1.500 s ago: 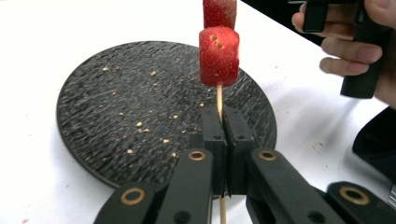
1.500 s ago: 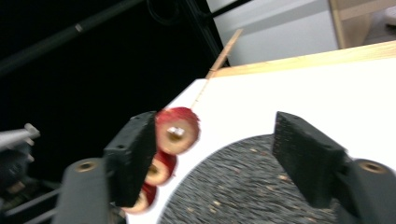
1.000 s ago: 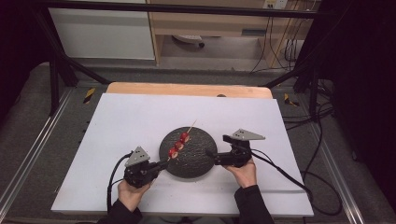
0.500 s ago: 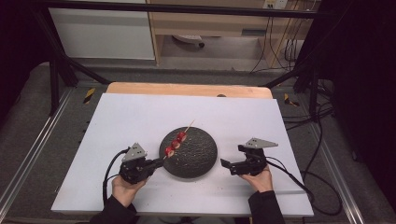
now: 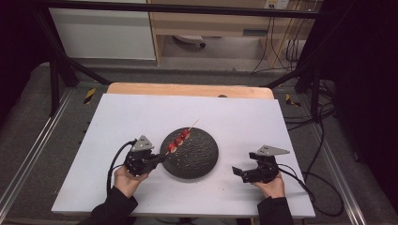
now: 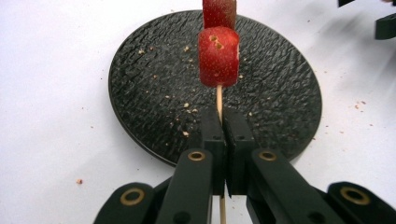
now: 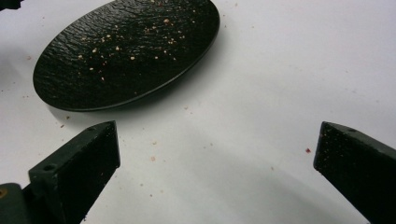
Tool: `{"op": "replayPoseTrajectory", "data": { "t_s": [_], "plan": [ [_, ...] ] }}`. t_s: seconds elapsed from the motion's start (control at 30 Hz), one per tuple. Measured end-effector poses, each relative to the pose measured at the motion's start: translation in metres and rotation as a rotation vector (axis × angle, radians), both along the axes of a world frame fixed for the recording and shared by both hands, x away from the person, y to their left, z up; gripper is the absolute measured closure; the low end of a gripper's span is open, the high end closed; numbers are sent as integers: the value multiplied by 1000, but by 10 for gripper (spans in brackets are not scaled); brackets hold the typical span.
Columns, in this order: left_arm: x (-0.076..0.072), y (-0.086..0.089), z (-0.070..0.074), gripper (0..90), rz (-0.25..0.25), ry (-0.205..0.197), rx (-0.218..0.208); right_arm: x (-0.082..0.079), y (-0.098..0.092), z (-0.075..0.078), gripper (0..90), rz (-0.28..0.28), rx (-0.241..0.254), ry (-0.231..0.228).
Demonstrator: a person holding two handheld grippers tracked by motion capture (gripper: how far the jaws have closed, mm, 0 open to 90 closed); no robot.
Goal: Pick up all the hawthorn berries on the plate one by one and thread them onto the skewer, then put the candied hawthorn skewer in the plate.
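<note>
Left claw (image 5: pixel 158 158): held at the plate's left edge, jaws pressed together on the bare lower end of the skewer.
Skewer (image 6: pixel 219 100): thin wooden stick with red strawberry pieces (image 6: pixel 218 56) threaded on it, raised over the plate's left half, its far tip pointing up and away past the rim.
Plate (image 5: pixel 199 161): round, black, rough-textured, flat on the white bench (image 5: pixel 117 117), dotted with pale crumbs.
Right claw (image 5: pixel 238 171): just above the bench to the right of the plate, apart from it, jaws spread wide with nothing between them.
</note>
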State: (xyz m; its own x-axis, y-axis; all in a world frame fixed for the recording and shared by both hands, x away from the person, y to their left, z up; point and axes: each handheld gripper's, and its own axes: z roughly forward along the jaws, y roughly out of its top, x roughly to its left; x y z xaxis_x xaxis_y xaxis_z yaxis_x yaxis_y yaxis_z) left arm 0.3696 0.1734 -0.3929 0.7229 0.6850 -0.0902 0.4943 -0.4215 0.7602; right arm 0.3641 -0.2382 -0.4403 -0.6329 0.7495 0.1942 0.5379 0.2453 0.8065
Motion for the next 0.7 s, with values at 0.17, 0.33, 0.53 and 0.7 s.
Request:
{"op": "replayPoseTrajectory", "data": {
  "t_s": [0.17, 0.33, 0.53, 0.7],
  "plan": [
    [8, -4, -3, 881, 3, 28, 18, -3, -7, -5, 5, -4, -12, 3],
    [14, -8, -6, 881, 4, 45, 30, -4, -12, -8, 4, -12, -7, 13],
    [20, -13, -12, 881, 13, 68, 51, -4, -13, -9, 4, -14, -3, 16],
    [25, -16, -17, 881, 21, 90, 64, -5, -14, -10, 4, -16, 3, 16]
  ]
}}
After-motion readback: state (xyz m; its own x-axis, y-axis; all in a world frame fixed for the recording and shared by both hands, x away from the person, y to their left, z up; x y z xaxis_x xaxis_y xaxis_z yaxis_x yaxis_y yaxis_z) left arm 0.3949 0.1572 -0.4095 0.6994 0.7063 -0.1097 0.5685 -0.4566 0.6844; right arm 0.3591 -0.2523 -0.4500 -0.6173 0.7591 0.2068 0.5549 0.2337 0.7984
